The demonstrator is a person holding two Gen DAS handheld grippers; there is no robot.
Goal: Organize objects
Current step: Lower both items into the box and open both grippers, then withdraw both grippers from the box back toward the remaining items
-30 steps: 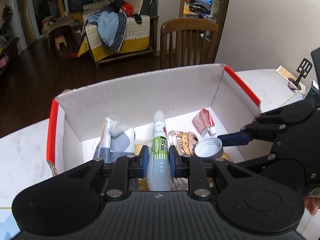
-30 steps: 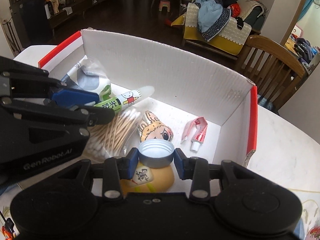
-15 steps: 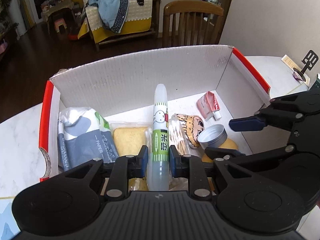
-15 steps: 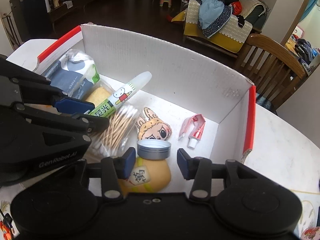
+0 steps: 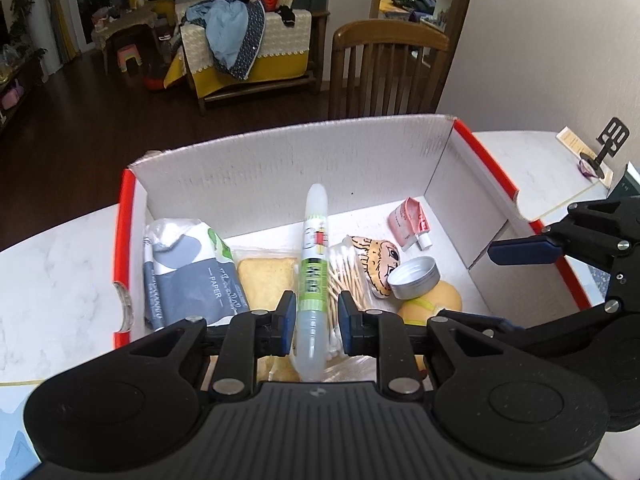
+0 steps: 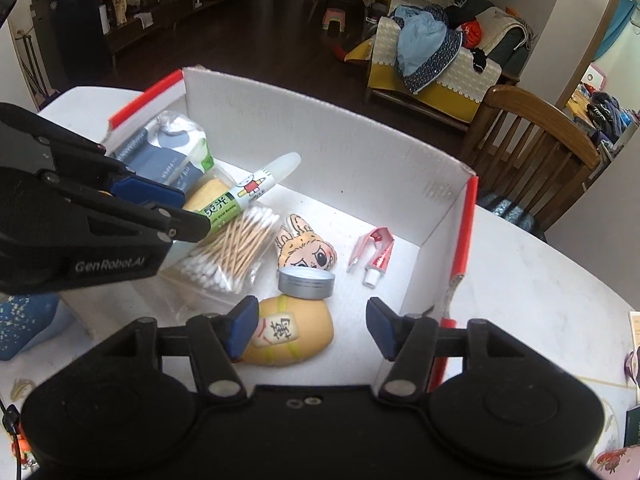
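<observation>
A white cardboard box (image 5: 280,172) with red edges holds the objects. My left gripper (image 5: 314,322) has just opened around a long glue tube with a green label (image 5: 314,264); a narrow gap shows on each side, and the tube lies over a bag of cotton swabs (image 6: 236,248). My right gripper (image 6: 307,328) is open and empty above the box's near right part. A round metal tin (image 6: 306,282) rests on a yellow pouch (image 6: 294,330) just ahead of it. The tin also shows in the left wrist view (image 5: 412,278).
In the box lie a tissue pack (image 5: 188,276), a wrapped yellow cake (image 5: 266,280), a cartoon animal patch (image 6: 306,246) and a small pink tube (image 6: 378,258). A wooden chair (image 5: 390,72) stands behind the white table (image 5: 52,264).
My right gripper let go of the tin, which now rests on the yellow pouch, and has opened wide and drawn back. My left gripper lowered the glue tube and loosened its grip.
</observation>
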